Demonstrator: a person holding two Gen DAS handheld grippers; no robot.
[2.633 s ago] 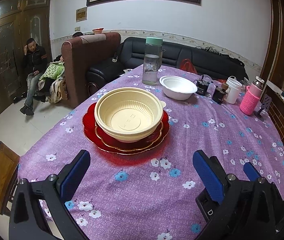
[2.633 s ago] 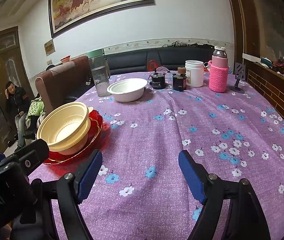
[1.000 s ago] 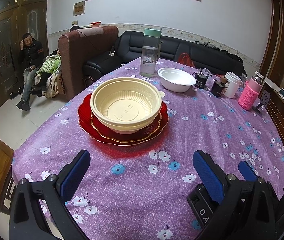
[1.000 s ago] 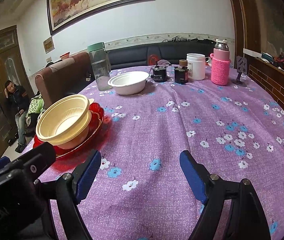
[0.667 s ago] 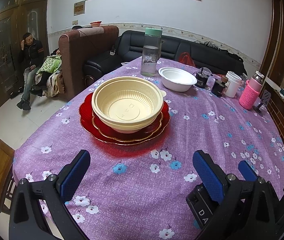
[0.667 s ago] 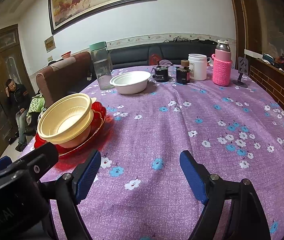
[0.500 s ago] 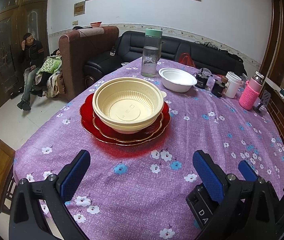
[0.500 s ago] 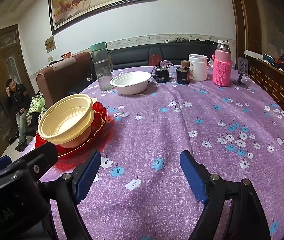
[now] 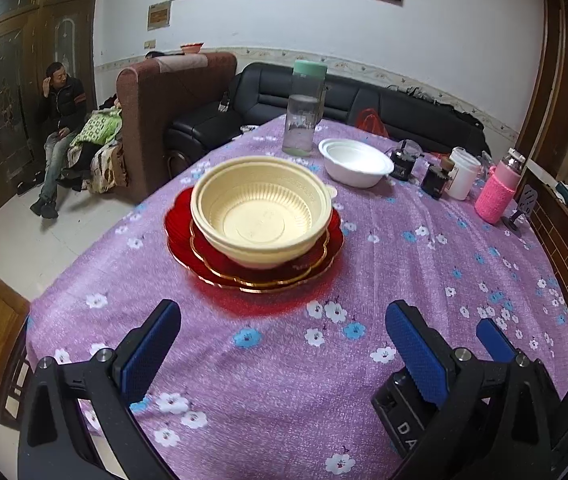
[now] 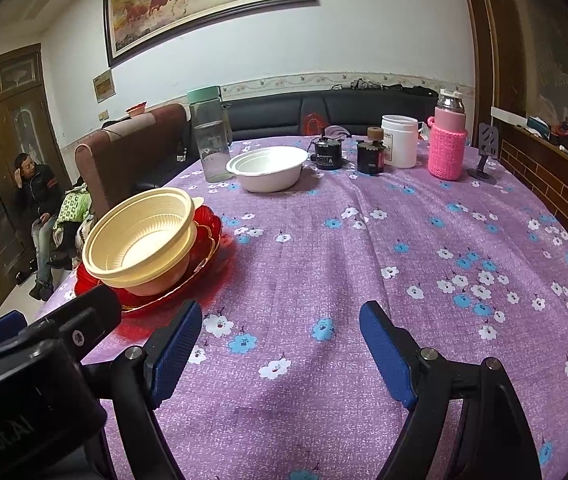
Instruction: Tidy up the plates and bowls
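- Little has changed over the last seconds: both claws, left claw (image 9: 281, 344) and right claw (image 10: 279, 354), stay wide open and empty above the tabletop (image 9: 424, 264), so stacking looks paused or finished
- Cream bowls (image 9: 260, 216) sit nested on red plates (image 9: 255, 268) near the tabletop's left edge
- Right view alone shows the white bowls (image 10: 269, 168) nested by the far edge, near the water bottle (image 10: 209, 136)
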